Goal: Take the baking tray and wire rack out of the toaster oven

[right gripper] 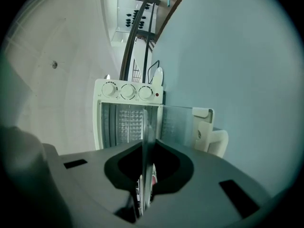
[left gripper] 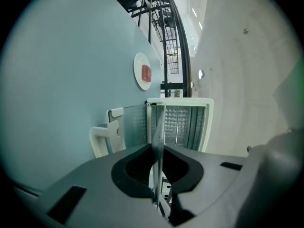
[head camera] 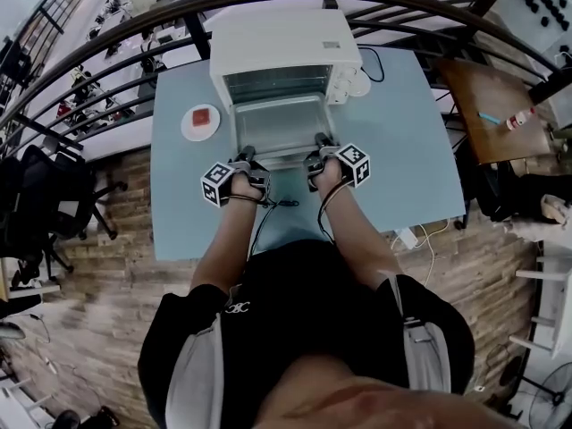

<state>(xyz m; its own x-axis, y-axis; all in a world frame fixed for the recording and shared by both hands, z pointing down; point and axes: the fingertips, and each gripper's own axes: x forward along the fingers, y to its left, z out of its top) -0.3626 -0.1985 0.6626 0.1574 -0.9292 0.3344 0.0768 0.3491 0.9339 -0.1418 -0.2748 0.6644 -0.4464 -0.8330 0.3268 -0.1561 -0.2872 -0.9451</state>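
On the pale blue worktop (head camera: 402,141), in the head view, the toaster oven (head camera: 286,43) stands with its mouth toward the person and its door dropped open. The baking tray (head camera: 281,121) reaches out of that mouth, directly ahead of both hands, with its long axis running side to side across the opening. The left hand-held gripper (head camera: 248,154) sits on the near rim toward the left corner and the right hand-held gripper (head camera: 320,140) toward the right corner. Both are about equally close, so neither hand leads. A plate (head camera: 200,121) with a red item rests to the left, apart from the tray.

From the left gripper view, the jaws are nearly together, pinched on a thin metal edge that points away toward the oven cavity. I take it for the tray's rim. The open door (left gripper: 127,123) and its white handle (left gripper: 102,144) show beside it.

From the right gripper view, the jaws are likewise narrow and clamped on the same kind of thin edge, below the oven's knobs (right gripper: 127,91). Bars show inside the cavity, but I cannot tell whether they are the wire rack. The coming pull, I judge, should run straight back toward the person, even on both sides, so the tray does not skew against the oven walls.
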